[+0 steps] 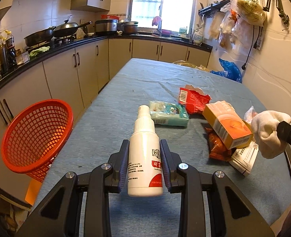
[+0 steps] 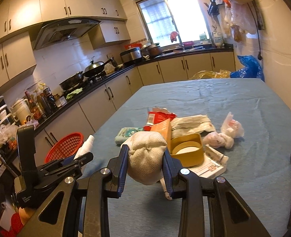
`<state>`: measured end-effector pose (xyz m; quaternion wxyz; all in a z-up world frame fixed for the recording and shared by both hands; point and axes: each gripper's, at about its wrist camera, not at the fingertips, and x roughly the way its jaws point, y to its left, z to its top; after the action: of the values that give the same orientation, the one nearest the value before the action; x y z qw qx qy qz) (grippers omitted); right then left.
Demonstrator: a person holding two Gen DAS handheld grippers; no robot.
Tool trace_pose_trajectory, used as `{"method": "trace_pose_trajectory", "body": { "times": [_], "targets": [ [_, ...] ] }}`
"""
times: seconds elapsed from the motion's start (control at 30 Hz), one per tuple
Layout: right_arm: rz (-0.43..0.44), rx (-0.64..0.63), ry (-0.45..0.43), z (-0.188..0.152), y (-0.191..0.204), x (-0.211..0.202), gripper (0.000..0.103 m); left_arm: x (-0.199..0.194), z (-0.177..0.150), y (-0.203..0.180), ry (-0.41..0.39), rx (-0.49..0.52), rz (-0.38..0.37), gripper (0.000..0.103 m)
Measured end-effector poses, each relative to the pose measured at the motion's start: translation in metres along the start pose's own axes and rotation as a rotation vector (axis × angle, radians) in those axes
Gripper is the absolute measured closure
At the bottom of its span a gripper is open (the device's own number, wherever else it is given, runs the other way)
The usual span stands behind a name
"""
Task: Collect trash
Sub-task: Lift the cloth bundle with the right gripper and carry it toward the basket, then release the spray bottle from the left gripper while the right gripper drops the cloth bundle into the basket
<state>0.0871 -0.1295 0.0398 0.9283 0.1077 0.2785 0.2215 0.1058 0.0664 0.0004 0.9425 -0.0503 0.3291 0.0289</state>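
Your left gripper (image 1: 144,164) clamps the bottle (image 1: 144,154), right gripper (image 2: 145,165) the sock (image 2: 145,158); basket (image 1: 37,136) at the tabletop's left edge is empty, wrappers (image 1: 194,100) remain.

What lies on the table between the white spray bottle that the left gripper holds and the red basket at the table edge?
Nothing: in the left wrist view the blue tablecloth between the spray bottle and the red basket is bare.
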Motion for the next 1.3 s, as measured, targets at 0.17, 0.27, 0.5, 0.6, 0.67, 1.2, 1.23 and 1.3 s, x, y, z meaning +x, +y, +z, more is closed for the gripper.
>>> {"method": "trace_pose_trajectory", "body": {
  "times": [0.17, 0.27, 0.5, 0.6, 0.67, 1.2, 1.23, 1.3],
  "targets": [
    [0.027, -0.018, 0.015, 0.001, 0.011, 0.008, 0.069, -0.003, 0.0, 0.013, -0.008, -0.02, 0.01, 0.074],
    [0.041, -0.025, 0.028, 0.002, 0.018, 0.015, 0.069, -0.006, 0.001, 0.02, -0.013, -0.032, 0.02, 0.074],
    [0.079, -0.051, 0.066, 0.003, 0.037, 0.033, 0.069, -0.012, 0.004, 0.044, -0.027, -0.069, 0.045, 0.074],
    [0.094, -0.064, 0.085, 0.005, 0.047, 0.043, 0.069, -0.014, 0.006, 0.056, -0.035, -0.086, 0.06, 0.074],
    [0.108, -0.072, 0.097, 0.005, 0.053, 0.049, 0.069, -0.017, 0.007, 0.065, -0.042, -0.1, 0.072, 0.074],
    [0.233, -0.144, 0.183, 0.024, 0.128, 0.098, 0.068, -0.042, 0.014, 0.168, -0.084, -0.235, 0.216, 0.074],
    [0.247, -0.144, 0.196, 0.025, 0.135, 0.104, 0.068, -0.042, 0.014, 0.175, -0.081, -0.24, 0.227, 0.074],
    [0.263, -0.145, 0.212, 0.027, 0.144, 0.113, 0.068, -0.041, 0.014, 0.183, -0.078, -0.248, 0.237, 0.074]
  ]
}}
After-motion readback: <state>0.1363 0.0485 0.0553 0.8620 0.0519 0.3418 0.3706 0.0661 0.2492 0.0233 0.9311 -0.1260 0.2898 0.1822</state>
